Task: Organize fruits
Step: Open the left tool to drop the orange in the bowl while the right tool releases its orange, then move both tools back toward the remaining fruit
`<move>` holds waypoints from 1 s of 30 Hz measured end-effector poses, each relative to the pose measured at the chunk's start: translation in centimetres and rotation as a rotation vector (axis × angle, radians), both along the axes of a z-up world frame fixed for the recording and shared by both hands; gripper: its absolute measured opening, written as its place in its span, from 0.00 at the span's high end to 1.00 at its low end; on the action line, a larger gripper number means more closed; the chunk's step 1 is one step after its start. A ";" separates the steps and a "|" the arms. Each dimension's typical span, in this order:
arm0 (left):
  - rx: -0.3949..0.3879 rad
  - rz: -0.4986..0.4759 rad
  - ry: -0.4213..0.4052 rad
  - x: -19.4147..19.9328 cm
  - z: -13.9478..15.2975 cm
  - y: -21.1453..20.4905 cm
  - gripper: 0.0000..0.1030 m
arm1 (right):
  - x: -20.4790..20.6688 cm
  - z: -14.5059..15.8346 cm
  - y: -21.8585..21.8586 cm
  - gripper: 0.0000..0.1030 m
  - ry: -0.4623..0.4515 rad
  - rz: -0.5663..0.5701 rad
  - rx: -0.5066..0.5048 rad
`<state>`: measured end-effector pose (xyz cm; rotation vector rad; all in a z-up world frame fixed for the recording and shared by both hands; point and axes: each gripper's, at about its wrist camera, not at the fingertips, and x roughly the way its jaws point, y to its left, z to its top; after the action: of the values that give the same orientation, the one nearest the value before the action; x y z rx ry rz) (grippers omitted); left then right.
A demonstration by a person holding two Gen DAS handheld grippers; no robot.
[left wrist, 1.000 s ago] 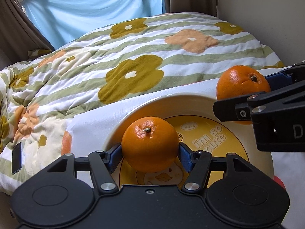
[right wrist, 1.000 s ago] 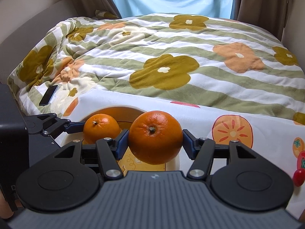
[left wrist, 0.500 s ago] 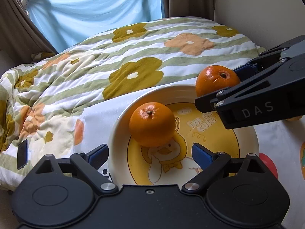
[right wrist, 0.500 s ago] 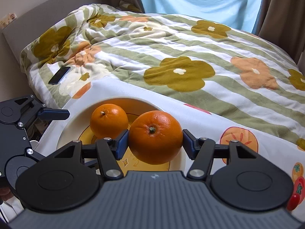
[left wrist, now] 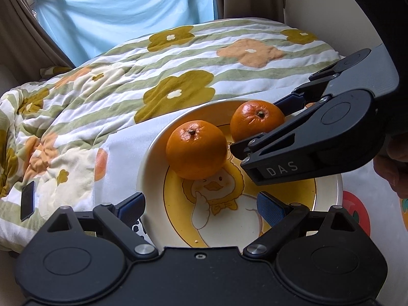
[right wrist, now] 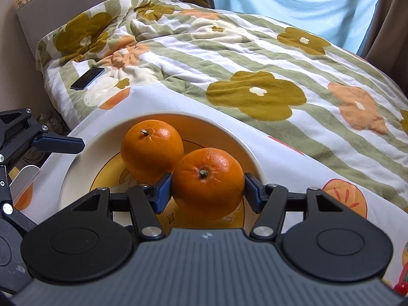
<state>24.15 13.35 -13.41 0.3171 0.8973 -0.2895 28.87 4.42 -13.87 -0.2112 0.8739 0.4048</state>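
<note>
Right gripper is clamped on one orange, lower middle of the right wrist view, held over the duck plate. 2nd orange sits on the plate just up-left of it; can't tell if they're touching. Left gripper at the bottom of its frame has its jaws spread wide w/ nothing between them, plate below. Phone lies on the floral blanket, upper left.
</note>
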 end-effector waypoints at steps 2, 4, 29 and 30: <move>0.006 -0.012 -0.004 0.1 -0.1 -0.2 0.06 | -0.2 0.1 0.0 0.25 -0.019 0.002 0.012; 0.012 -0.024 -0.006 0.0 -0.1 -0.4 0.06 | -0.6 0.4 0.2 0.08 -0.053 0.004 -0.008; 0.004 0.060 -0.096 -6.5 4.9 -2.8 0.06 | -8.7 7.6 -3.9 0.00 -0.146 -0.078 0.053; -0.001 0.070 -0.103 -7.2 5.3 -3.1 0.06 | -9.5 8.0 -4.3 0.00 -0.157 -0.083 0.051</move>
<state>16.96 10.28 -8.14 0.2966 0.8054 -0.2069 19.41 0.11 -5.89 -0.1566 0.7150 0.3286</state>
